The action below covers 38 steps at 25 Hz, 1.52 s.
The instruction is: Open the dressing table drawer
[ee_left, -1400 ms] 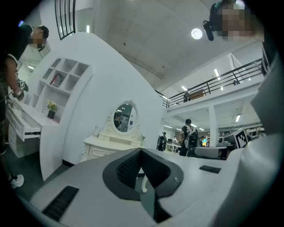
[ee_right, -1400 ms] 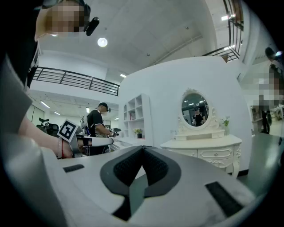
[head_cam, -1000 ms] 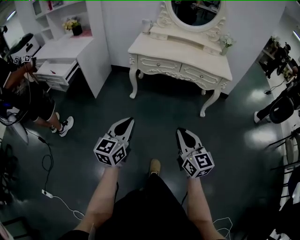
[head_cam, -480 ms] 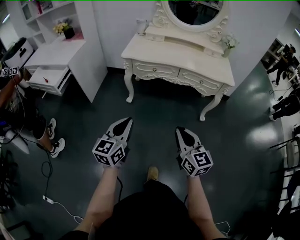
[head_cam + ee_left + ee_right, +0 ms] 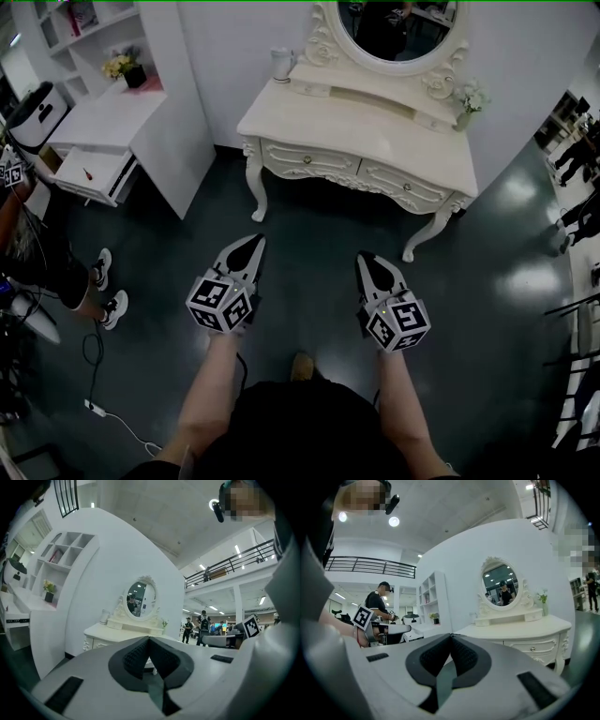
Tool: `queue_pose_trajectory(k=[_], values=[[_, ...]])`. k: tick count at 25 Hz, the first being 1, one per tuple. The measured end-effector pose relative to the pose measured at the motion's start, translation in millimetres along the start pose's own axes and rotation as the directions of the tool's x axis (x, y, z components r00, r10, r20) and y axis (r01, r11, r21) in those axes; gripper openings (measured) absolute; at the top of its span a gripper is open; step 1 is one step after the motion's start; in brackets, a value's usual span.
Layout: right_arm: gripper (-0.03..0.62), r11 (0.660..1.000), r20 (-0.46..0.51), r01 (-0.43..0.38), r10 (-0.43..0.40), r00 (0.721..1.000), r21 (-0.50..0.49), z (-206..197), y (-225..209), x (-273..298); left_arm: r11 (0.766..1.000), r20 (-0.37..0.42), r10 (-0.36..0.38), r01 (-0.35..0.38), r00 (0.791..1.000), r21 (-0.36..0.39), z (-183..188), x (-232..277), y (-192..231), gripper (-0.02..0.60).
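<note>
Left gripper jaws closed, empty, dressing table ahead, oval mirror above

Bare dark green floor lies open before the cream carved dressing table; a white desk unit stands left of it.

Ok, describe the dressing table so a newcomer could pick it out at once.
Look along the white back wall, right of the plain white shelf desk. The dressing table is cream, and alone has carved curved legs and an oval mirror on top.
</note>
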State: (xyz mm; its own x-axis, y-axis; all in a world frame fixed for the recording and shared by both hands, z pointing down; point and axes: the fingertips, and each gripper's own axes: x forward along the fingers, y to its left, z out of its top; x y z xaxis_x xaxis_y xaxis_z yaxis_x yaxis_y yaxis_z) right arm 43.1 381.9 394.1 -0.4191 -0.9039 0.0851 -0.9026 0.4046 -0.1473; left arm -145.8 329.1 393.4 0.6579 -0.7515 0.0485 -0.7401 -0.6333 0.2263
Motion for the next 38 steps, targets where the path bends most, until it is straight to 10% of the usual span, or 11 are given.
queue_pose_trajectory(k=[38], values=[[0.006,0.997,0.005,0.036,-0.037,0.999,0.074,38,-143,160,0.999,-0.047,-0.048,0.048,0.998,-0.010,27,210,84,0.005]])
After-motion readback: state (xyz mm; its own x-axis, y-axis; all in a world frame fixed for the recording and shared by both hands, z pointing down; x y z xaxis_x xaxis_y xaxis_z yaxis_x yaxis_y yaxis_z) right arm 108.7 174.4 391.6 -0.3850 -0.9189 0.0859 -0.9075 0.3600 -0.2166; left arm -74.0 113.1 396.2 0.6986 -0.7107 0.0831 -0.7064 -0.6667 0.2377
